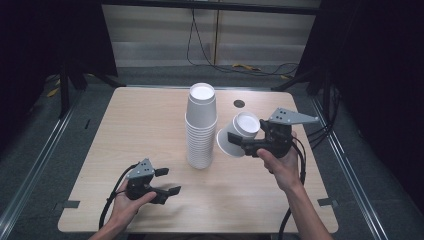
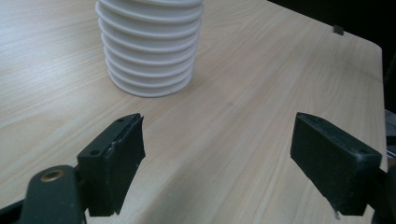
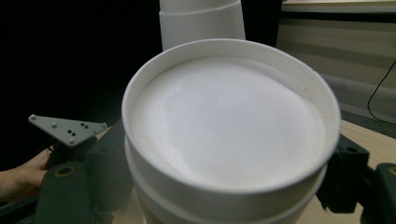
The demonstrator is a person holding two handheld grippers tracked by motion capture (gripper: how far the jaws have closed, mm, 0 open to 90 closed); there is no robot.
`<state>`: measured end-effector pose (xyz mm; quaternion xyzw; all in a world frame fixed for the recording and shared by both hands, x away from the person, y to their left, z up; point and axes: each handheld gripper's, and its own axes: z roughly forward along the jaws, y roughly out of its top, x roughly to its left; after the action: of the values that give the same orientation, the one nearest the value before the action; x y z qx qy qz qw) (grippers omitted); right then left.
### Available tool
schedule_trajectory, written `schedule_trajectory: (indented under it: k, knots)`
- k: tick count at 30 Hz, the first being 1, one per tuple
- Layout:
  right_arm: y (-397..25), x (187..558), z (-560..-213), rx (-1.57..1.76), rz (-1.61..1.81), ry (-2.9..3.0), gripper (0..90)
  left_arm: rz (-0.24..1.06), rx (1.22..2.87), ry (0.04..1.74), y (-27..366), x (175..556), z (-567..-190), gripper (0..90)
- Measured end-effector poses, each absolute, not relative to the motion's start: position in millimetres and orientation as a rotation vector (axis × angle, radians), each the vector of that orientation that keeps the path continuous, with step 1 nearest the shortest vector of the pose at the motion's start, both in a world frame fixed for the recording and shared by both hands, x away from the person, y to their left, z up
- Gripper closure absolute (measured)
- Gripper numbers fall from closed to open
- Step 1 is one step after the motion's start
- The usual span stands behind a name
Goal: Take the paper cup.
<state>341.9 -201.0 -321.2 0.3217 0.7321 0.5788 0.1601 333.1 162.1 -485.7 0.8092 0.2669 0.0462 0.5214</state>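
Cups [image 3: 229, 140] hiding right tool [image 1: 248, 145] pads.

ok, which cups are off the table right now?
The cups clamped in the right gripper, held tilted in the air right of the tall stack. In the right gripper view they look like two nested. The stack stands upside down on the table.

No readable text, labels or numbers — cups [image 1: 201, 125] blank white, table [image 1: 140, 130] unmarked.
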Motion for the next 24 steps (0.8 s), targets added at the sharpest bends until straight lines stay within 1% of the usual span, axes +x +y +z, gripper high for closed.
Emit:
schedule_trajectory:
  k: [9, 11, 13, 18, 22, 24]
  knots:
    - [-184.2, 338.9, -347.3, 0.908, 1.638, 2.175, 21.6, 0.156, 1.929, 0.573, 149.9, 339.4, -458.4, 17.5]
    - [-180.2, 338.4, -352.4, 0.907, 1.639, 2.193, 21.6, 0.153, 1.926, 0.576, 144.0, 342.0, -455.0, 17.3]
    - [-176.3, 338.9, -357.3, 0.91, 1.624, 2.211, 21.6, 0.161, 1.935, 0.544, 137.4, 343.5, -451.5, 17.2]
    - [-177.3, 338.9, -361.8, 0.893, 1.614, 2.233, 21.5, 0.151, 1.916, 0.499, 124.1, 344.5, -445.5, 16.7]
    - [-181.8, 337.5, -369.3, 0.904, 1.633, 2.249, 21.4, 0.133, 1.913, 0.484, 115.2, 341.4, -449.4, 16.6]
    - [-181.7, 335.9, -375.5, 0.912, 1.625, 2.266, 21.3, 0.082, 1.92, 0.472, 113.0, 339.3, -453.5, 16.5]
